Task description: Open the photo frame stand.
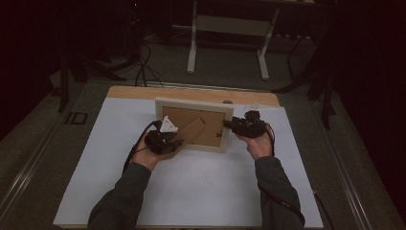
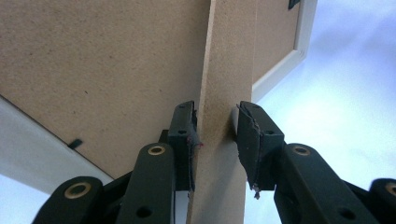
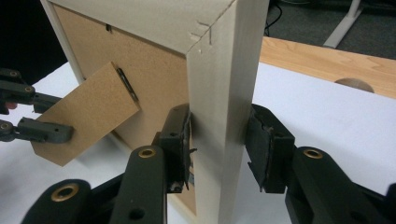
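Note:
A pale wooden picture frame (image 1: 194, 103) stands on the white sheet with its brown backing board (image 2: 93, 70) turned toward me. Its fibreboard easel stand (image 1: 189, 132) swings out from the back toward the lower left. My left gripper (image 1: 167, 139) is shut on that stand (image 2: 217, 93), one jaw on each face of it. At the frame's right side, my right gripper (image 1: 230, 125) is shut on the upright edge (image 3: 224, 93) near the mitred corner. In the right gripper view the stand (image 3: 88, 112) sits between the left gripper's (image 3: 63, 116) jaws.
A white sheet (image 1: 191, 187) covers most of the table. A strip of bare wood (image 1: 143, 92) with a round hole (image 3: 355, 84) runs along the far edge. Beyond the table stand white desk legs (image 1: 192, 43), and cables (image 1: 143, 67) lie on a dark floor.

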A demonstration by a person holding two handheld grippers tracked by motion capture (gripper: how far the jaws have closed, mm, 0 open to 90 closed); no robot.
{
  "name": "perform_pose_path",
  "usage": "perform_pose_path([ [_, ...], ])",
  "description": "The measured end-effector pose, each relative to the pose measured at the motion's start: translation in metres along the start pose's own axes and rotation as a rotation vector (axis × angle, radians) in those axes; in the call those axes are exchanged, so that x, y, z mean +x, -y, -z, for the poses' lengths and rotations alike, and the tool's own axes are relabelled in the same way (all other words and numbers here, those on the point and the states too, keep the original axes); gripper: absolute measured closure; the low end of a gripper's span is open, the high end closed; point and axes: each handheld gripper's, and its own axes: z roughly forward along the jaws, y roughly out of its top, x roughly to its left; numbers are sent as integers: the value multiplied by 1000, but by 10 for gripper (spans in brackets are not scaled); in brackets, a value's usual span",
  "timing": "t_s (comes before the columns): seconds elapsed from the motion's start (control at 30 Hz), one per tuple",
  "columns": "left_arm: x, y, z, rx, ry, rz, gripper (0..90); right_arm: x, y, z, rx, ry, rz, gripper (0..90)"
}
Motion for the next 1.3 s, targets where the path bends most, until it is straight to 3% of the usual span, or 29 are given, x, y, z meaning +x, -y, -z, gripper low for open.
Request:
perform_pose_path([
  [0.77,-8,-6,-8,10,-64,-5,705,7,-9,2,-15,39,34,579],
  [1.03,-16,-5,-8,-13,-46,-11,722,5,-4,2,-2,36,35,576],
  [1.3,-20,0,-5,-27,-23,-19,731,8,-2,5,7,25,70,575],
])
